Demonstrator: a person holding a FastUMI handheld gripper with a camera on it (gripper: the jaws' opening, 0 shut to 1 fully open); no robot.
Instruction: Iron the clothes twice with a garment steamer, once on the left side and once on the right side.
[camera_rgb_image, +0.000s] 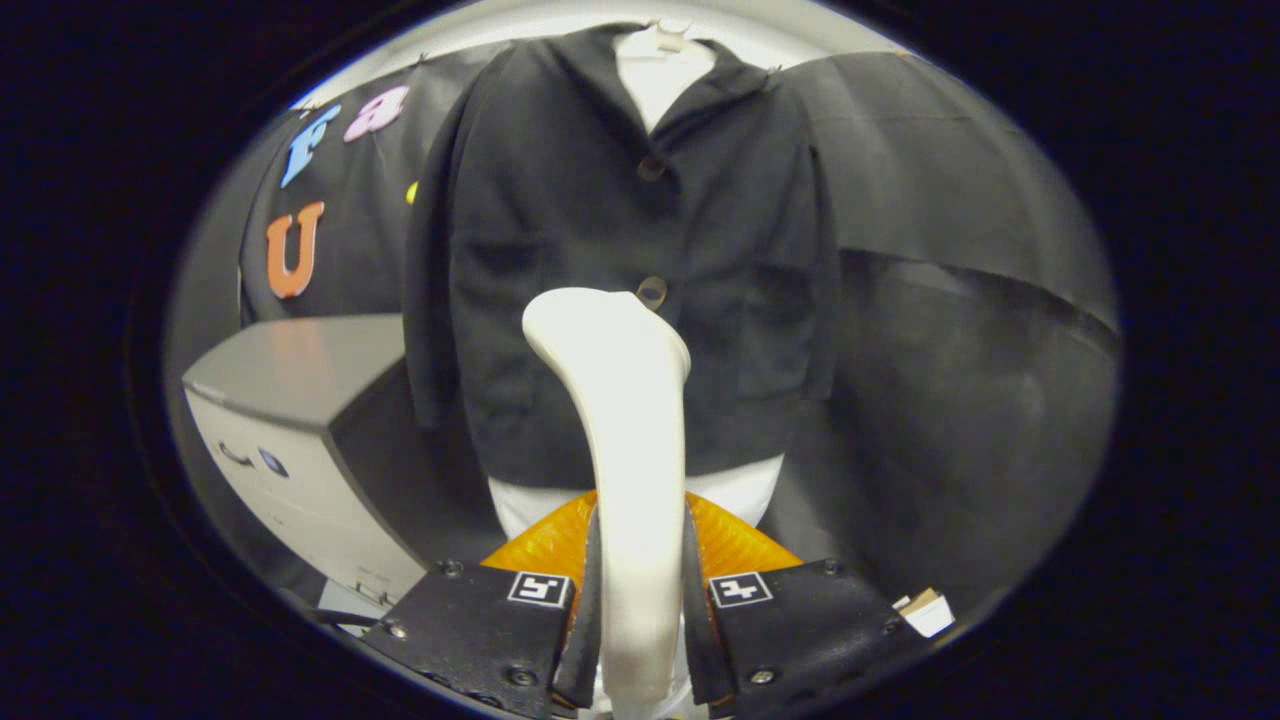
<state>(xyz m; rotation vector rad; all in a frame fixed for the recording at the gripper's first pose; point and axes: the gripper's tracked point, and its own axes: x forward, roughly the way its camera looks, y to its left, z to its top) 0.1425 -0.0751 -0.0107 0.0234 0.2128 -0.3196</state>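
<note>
No words, brand names or numbers can be read anywhere. The only signs are two square black-and-white coded markers (541, 588) on the gripper (640, 600), one on each finger block, at 9 and 3 o'clock of the handle clamped between them. A grey cabinet (300, 430) at 10 o'clock of the gripper bears small dark marks, too blurred to read.

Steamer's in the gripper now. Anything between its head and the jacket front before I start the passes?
Nothing visible. The gripper is shut on the steamer, whose head rises straight ahead of the dark jacket, below its lower button.
</note>
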